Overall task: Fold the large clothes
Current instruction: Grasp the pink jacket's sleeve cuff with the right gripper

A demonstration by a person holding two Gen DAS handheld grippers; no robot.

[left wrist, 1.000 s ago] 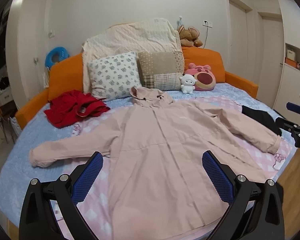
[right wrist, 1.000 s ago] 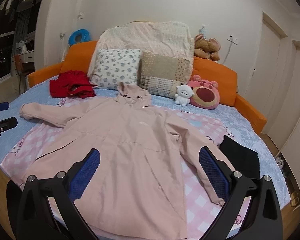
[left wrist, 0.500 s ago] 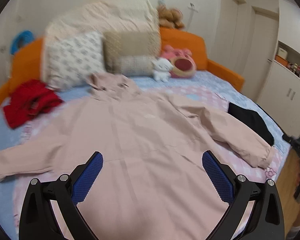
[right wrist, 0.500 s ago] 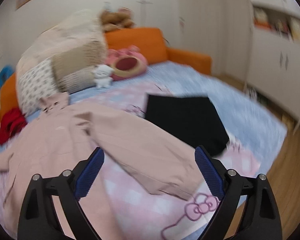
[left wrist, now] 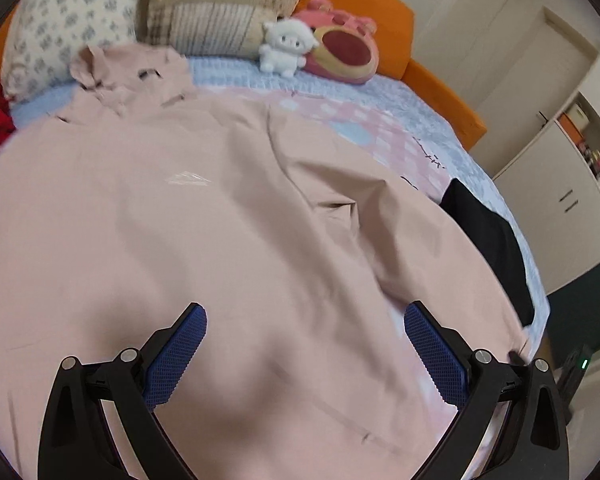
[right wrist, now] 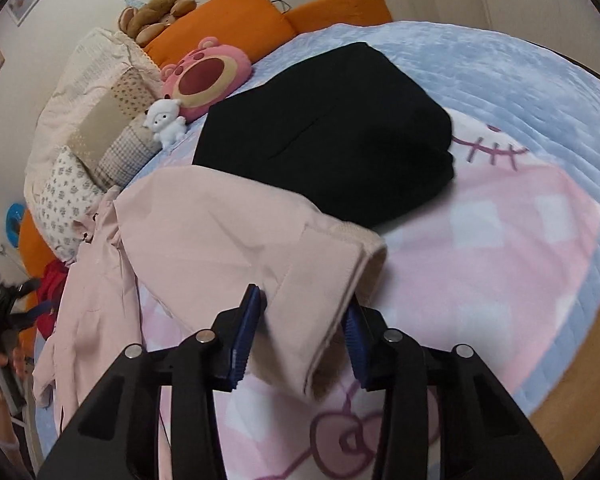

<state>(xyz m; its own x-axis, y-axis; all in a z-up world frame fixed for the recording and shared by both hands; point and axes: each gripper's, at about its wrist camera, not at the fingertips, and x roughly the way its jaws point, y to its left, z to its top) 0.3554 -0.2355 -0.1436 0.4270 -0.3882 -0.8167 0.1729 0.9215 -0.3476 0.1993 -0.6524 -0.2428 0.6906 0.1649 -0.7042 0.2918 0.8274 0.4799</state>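
Right wrist view takes in the bed [right wrist: 520,92], its blue quilt with a pink checked panel filling most of the frame. Across it from about 9 o'clock toward the centre lies the pink jacket [right wrist: 100,320], one sleeve [right wrist: 236,236] reaching to the middle, its cuff [right wrist: 340,280] resting between the blue pads of the right gripper [right wrist: 302,320]. Those fingers have just been closing and stand narrow around the cuff, the pads near the fabric on both sides; whether they press it is unclear. A folded black garment [right wrist: 340,132] lies at 12 o'clock, just beyond the sleeve. Pillows [right wrist: 100,132] and a pink plush [right wrist: 208,72] sit at 10 o'clock.

From the left wrist, the jacket [left wrist: 188,220] spreads flat under the left gripper [left wrist: 306,344], whose fingers stand wide apart above the cloth with nothing between them.
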